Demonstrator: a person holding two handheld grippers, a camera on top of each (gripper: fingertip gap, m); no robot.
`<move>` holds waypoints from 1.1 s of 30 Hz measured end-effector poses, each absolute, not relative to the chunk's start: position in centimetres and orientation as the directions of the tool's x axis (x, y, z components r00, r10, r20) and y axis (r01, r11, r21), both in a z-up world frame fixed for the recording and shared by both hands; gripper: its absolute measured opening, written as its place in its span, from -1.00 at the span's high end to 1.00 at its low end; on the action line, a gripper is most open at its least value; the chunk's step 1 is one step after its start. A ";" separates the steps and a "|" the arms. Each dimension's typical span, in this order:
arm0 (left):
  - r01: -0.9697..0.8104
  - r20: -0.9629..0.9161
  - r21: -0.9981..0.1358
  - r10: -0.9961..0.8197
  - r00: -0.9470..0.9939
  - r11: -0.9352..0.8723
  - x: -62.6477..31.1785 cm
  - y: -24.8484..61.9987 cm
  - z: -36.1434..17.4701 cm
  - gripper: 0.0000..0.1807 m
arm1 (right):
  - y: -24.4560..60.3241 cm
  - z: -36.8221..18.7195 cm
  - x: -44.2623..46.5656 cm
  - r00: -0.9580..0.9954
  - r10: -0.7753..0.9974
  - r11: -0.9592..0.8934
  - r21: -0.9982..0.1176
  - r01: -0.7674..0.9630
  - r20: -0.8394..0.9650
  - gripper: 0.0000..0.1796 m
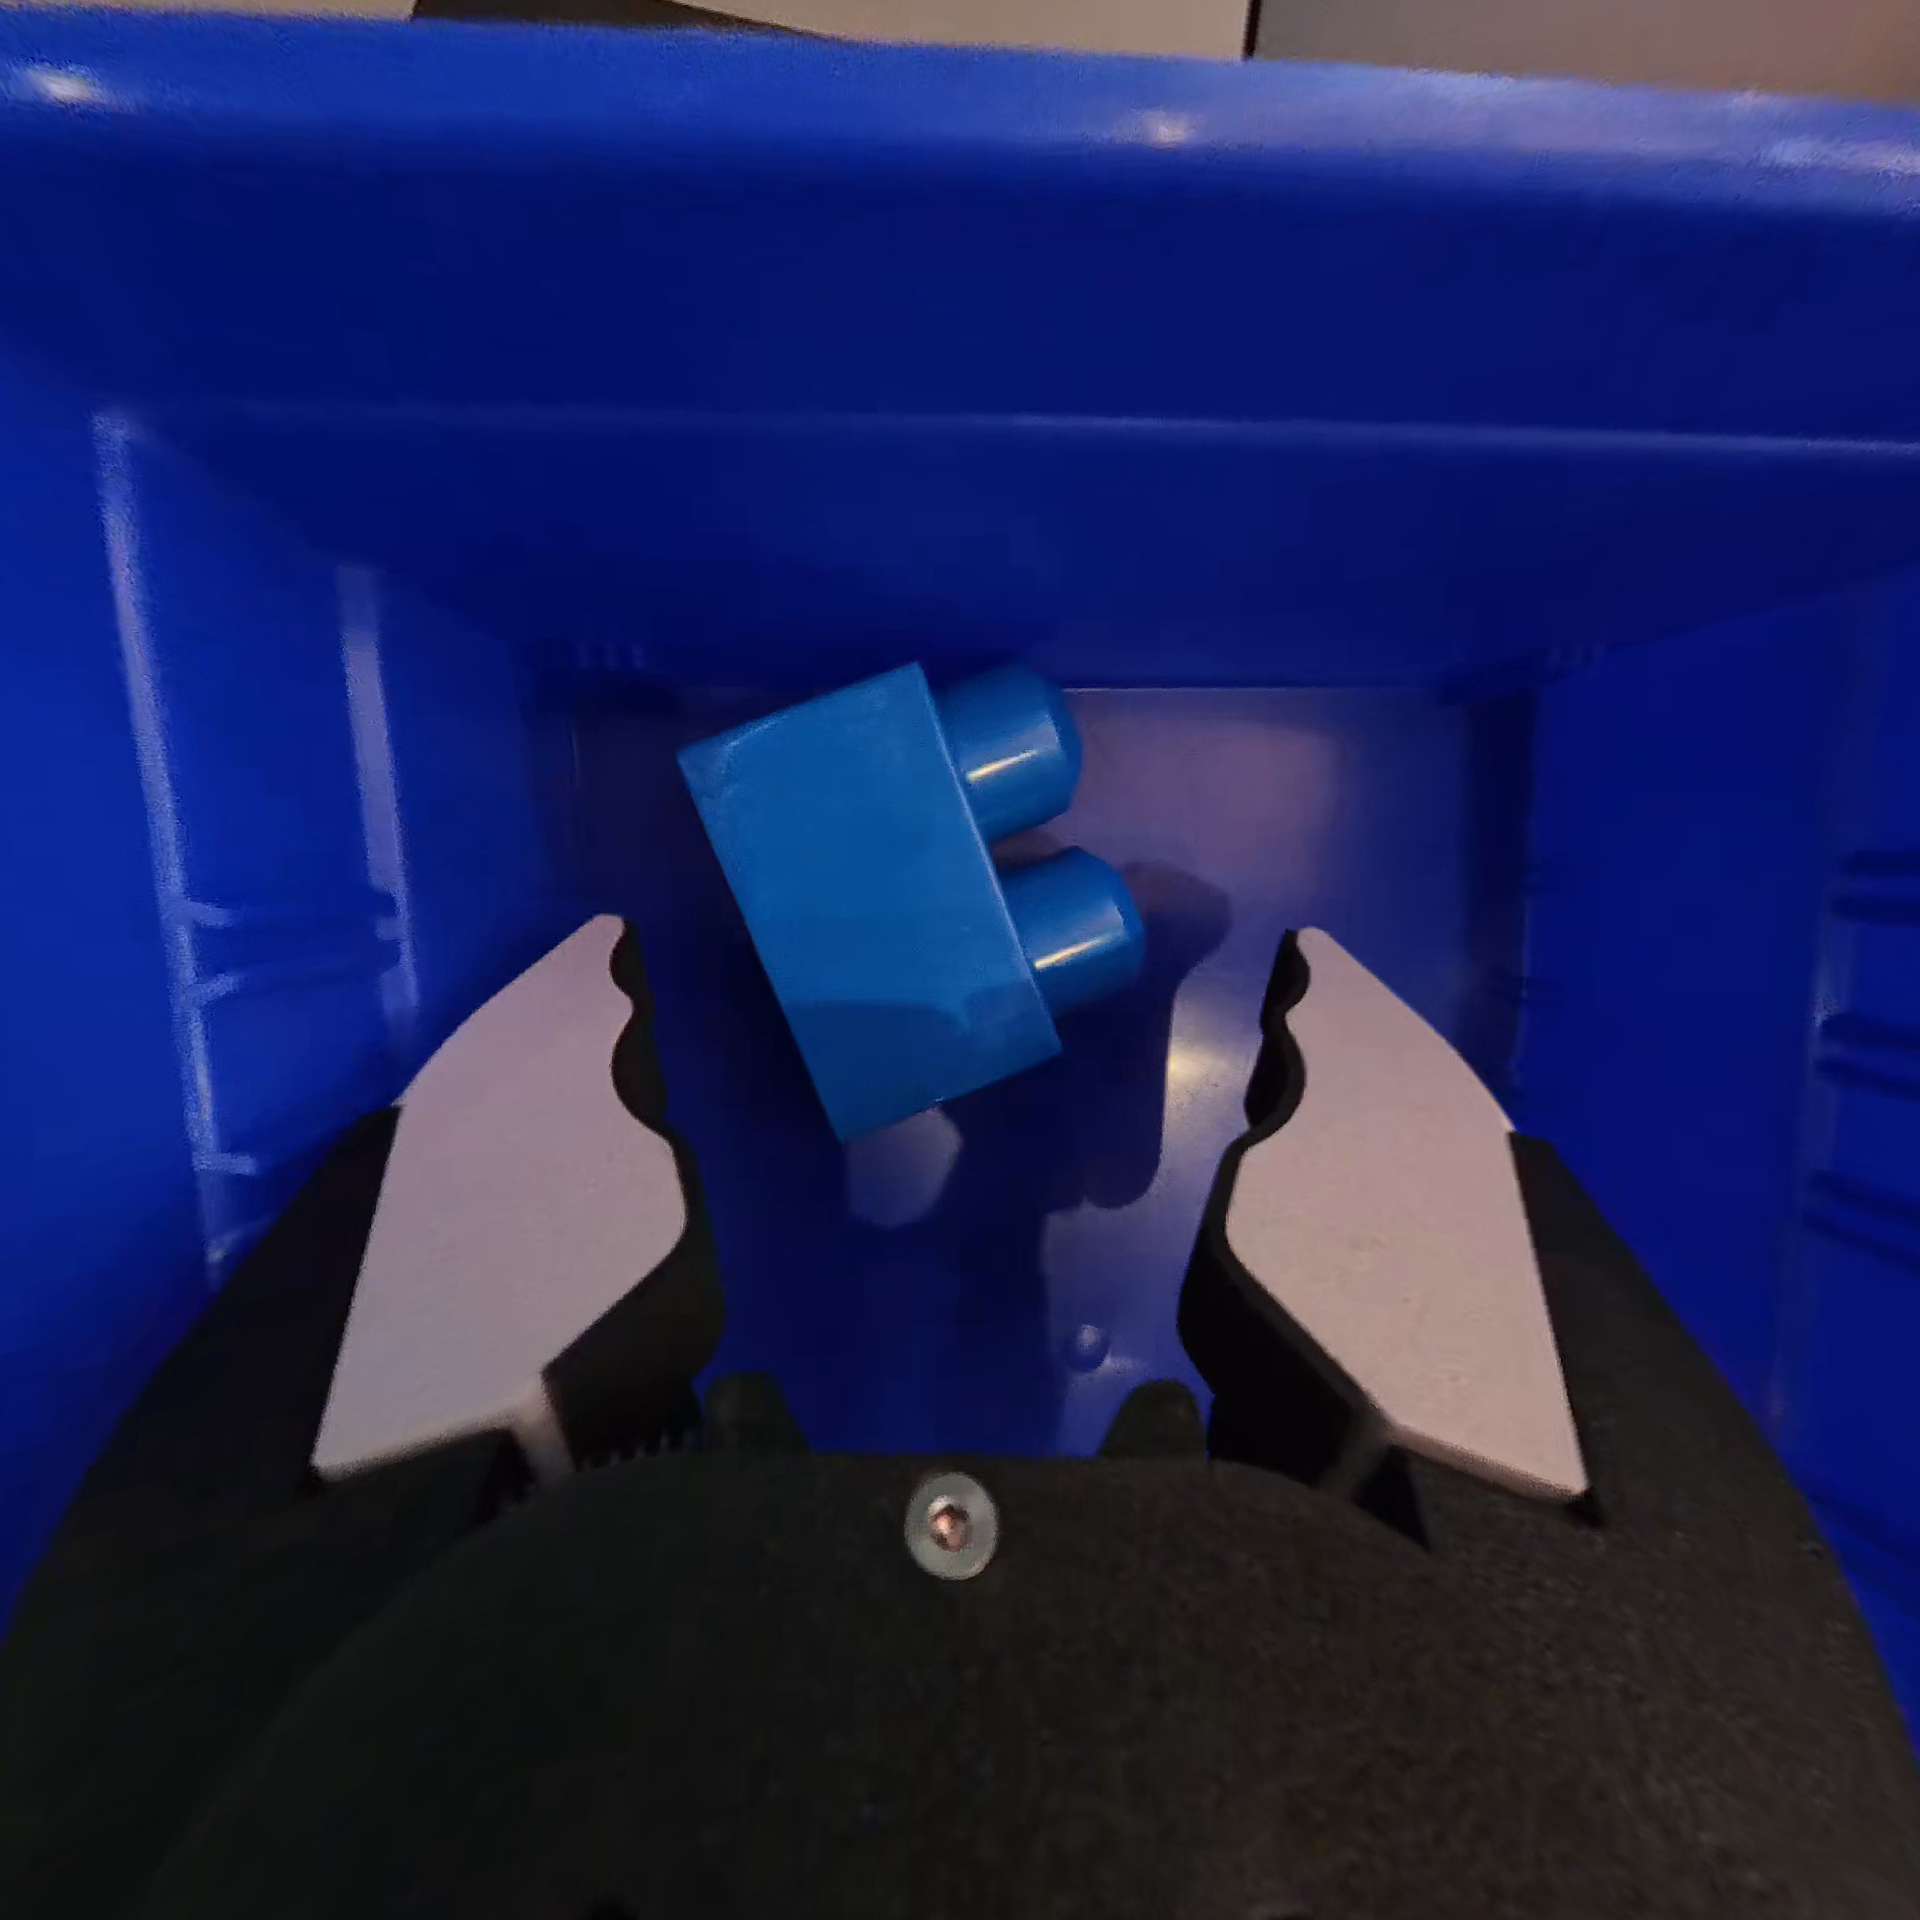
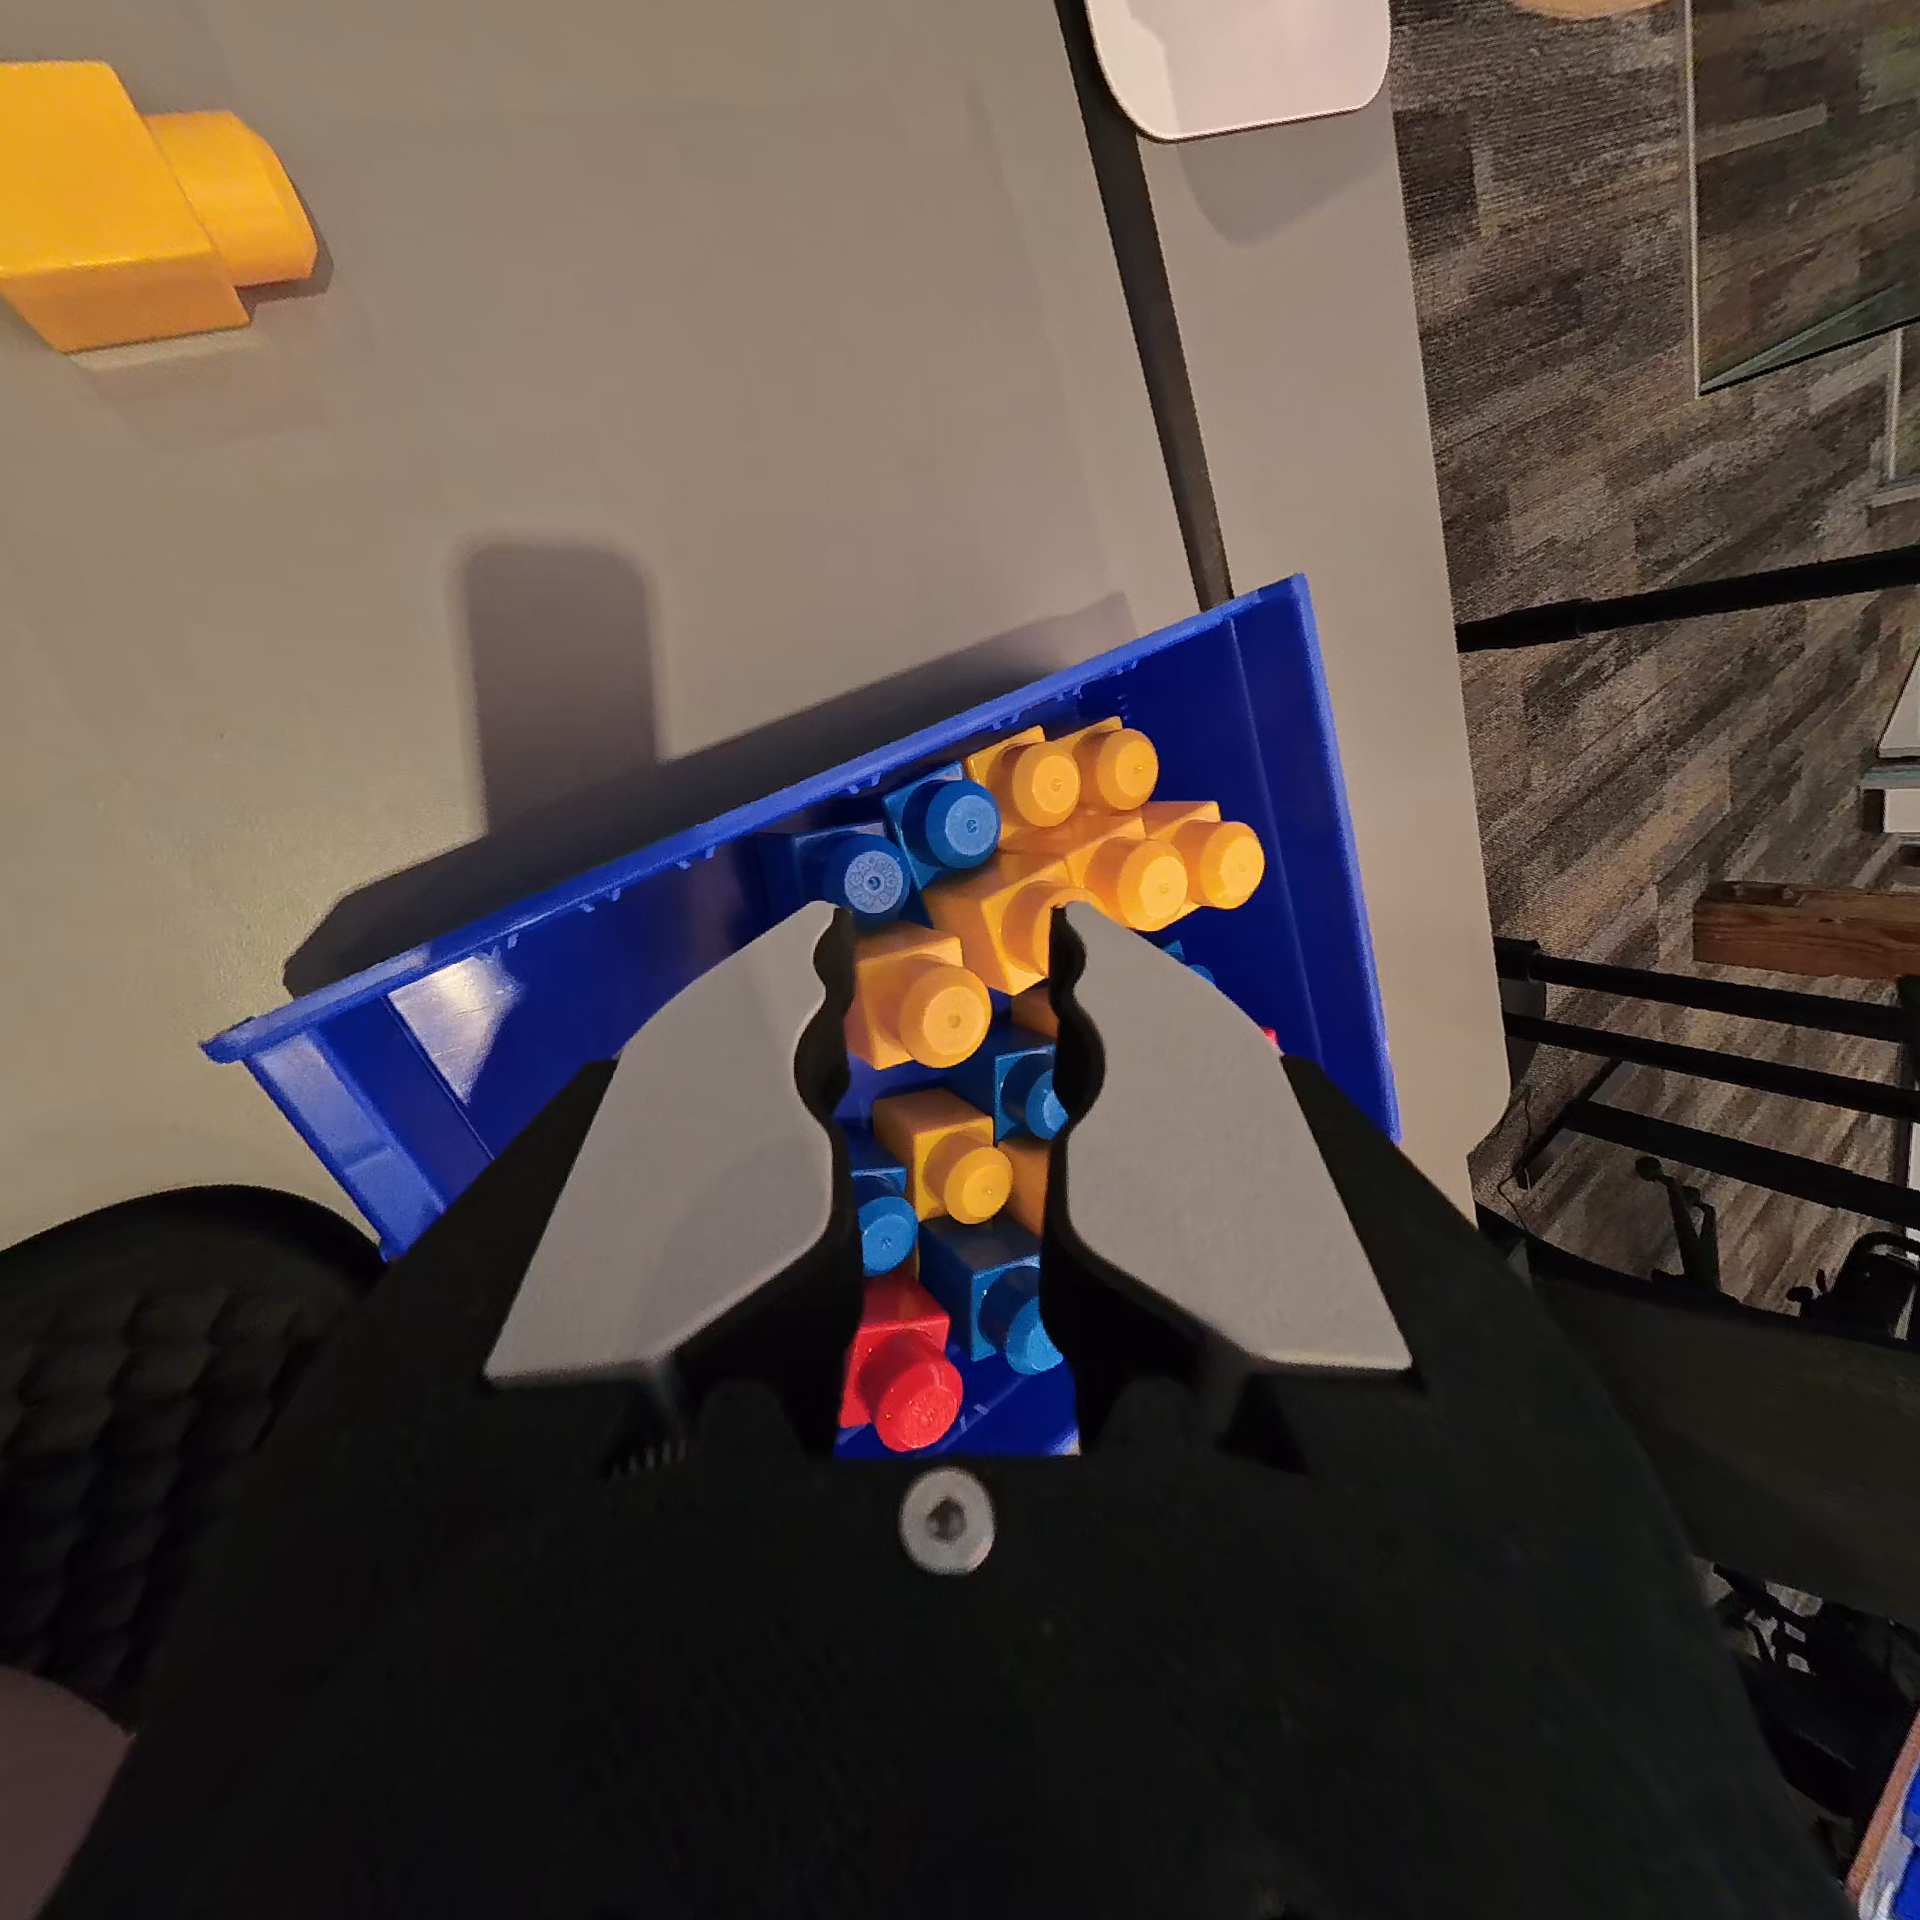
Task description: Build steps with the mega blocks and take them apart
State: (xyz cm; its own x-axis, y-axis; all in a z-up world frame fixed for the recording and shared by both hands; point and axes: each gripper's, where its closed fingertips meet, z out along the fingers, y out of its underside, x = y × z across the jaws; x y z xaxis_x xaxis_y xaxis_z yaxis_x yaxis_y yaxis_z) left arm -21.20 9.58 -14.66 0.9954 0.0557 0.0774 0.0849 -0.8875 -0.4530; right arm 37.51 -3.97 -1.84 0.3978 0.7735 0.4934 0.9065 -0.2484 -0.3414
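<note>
Left tool (image 1: 951, 966) is inside a blue bin (image 1: 935, 312), jaws spread wide w/ nothing between them; a blue two-stud block (image 1: 873, 914) lies on its side on the bin floor just ahead of the fingertips, studs pointing right, tilted, not touching either finger. Bin walls rise on all sides of the left wrist view; no label or print readable on block or bin there. Right tool (image 2: 951, 914) hangs over a second blue bin (image 2: 468, 1029) that sits near the desk (image 2: 623, 416) edge, jaws partly apart w/ a narrow gap, pinching nothing that can be seen; the tips sit over the pile, contact w/ the blocks can't be judged. That bin holds a heap of mega blocks: yellow blocks (image 2: 1132, 862) toward the far end, blue blocks (image 2: 940, 821) beside them and further down the gap, one red block (image 2: 899, 1371) nearest the tool base. Stud tops carry small raised moulded lettering in a ring, too small and blurred to make out. A lone yellow block (image 2: 125, 208) lies on its side on the grey desk at upper left, well apart from the bin. A white rounded object (image 2: 1247, 62) sits at the desk's far edge; patterned carpet floor (image 2: 1610, 416) and black chair frames (image 2: 1704, 1039) show to the right.
</note>
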 end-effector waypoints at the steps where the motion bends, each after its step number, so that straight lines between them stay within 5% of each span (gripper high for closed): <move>1: 0.074 0.061 -0.444 0.052 0.997 -0.893 -21.2 9.6 -14.9 -0.24 | -4.0 -1.9 37.5 0.398 0.774 -0.248 -0.342 0.907 0.493 0.59; 5: 0.034 -0.019 -0.420 0.047 0.999 -0.907 -21.8 9.5 -15.7 -0.11 | -4.0 -2.0 37.3 0.394 0.778 -0.248 -0.338 0.908 0.490 0.59; 8: 0.019 -0.019 -0.428 0.030 0.999 -0.904 -21.9 9.5 -15.4 0.17 | -4.0 -2.2 37.3 0.390 0.781 -0.249 -0.329 0.911 0.488 0.59; 14: -0.008 0.014 -0.416 -0.015 1.000 -0.910 -21.5 8.7 -14.4 0.18 | -3.9 -2.6 37.2 0.381 0.788 -0.248 -0.317 0.916 0.485 0.59; 20: -0.038 0.184 -0.582 -0.177 0.967 -0.812 -17.9 7.7 -6.6 0.18 | -3.3 -2.3 36.1 0.367 0.777 -0.215 -0.333 0.918 0.510 0.59; 26: -0.229 0.488 -0.715 -0.706 0.514 -0.661 -2.6 -0.8 3.0 0.19 | -2.9 -0.1 29.6 0.260 0.742 0.049 -0.437 0.898 0.618 0.59; 33: -0.429 0.646 -0.683 -0.763 0.024 -0.591 9.0 -9.9 3.7 0.19 | -8.8 4.1 16.2 0.183 0.700 0.521 -0.668 0.531 0.691 0.50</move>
